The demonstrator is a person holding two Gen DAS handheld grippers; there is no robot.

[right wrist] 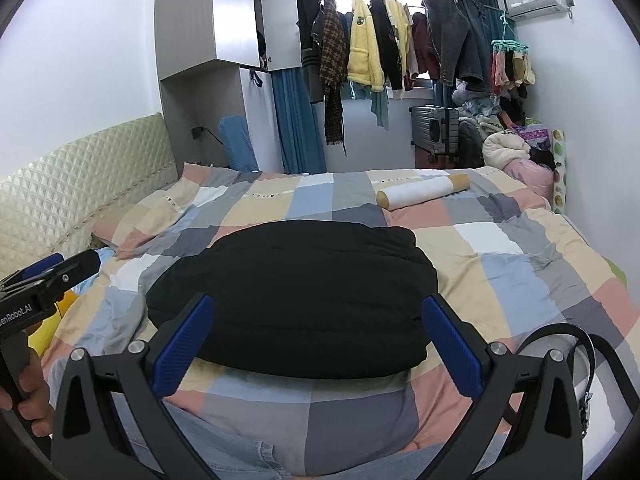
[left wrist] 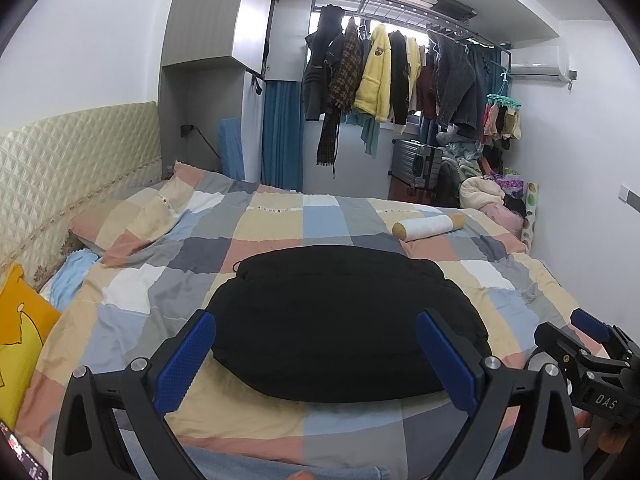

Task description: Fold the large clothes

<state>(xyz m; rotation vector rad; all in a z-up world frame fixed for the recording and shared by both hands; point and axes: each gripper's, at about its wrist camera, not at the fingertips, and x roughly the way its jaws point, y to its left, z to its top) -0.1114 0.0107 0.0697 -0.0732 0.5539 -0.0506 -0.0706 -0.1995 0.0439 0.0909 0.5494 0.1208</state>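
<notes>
On the checked quilt (left wrist: 280, 216), black folded garment (left wrist: 344, 320), folds perhaps hidden, both tools (left wrist: 316, 356) (right wrist: 318, 344) spread, empty.

A big bed (right wrist: 520, 248) with a checkered cover holds a folded black coat (right wrist: 292, 296) in the middle. A white roll (right wrist: 424, 191) lies at two o'clock from it, and a pillow (left wrist: 132, 220) at ten o'clock.

Matt black cloth garment (left wrist: 344, 320)
</notes>
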